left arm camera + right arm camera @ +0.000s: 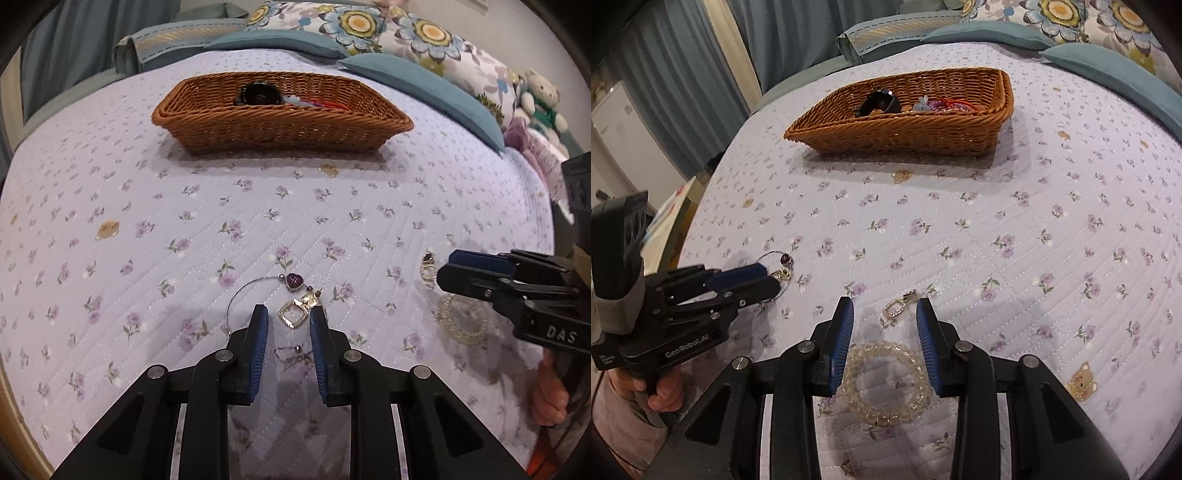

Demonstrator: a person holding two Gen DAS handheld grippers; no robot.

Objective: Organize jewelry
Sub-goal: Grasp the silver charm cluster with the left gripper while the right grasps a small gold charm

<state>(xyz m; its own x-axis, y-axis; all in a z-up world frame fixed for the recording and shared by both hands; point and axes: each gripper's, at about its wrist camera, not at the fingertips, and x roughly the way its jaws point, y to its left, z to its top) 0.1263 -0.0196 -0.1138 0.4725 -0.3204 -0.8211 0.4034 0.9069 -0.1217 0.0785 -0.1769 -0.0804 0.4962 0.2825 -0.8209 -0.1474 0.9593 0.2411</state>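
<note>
From the left wrist view, the left gripper (pixel 288 317) is hanging low over the quilted bedspread (pixel 147 221) with its blue fingers (pixel 258 332) spread apart, gripping nothing. A square silver earring (pixel 293 314) is lying on the quilt between the fingertips, touching neither pad as far as can be told. Just beyond it, a wire bangle with a purple heart charm (pixel 294 281) is resting on the fabric, its thin loop curving toward the left finger. A second small earring (pixel 291 353) is lying closer in, between the fingers. To the right, the right gripper (pixel 448 269) is entering from the side, near a small gold earring (pixel 428 266) and above a clear beaded bracelet (pixel 461 320). A wicker basket (pixel 280 129) is sitting well beyond, near the pillows (pixel 406 37), with a dark object (pixel 258 93) inside.

From the right wrist view, the right gripper (pixel 885 308) is holding its fingers wide, empty, straddling the beaded bracelet (pixel 882 380), which is lying flat on the bedspread (pixel 1034 240) between them. The gold earring (pixel 897 305) is lying just ahead, between the fingertips. At left, the left gripper (pixel 764 277) is hovering at the heart bangle (pixel 786 260). The basket (pixel 905 129) is standing far off, holding the dark item (pixel 881 99) and some colourful pieces (pixel 945 104).
</note>
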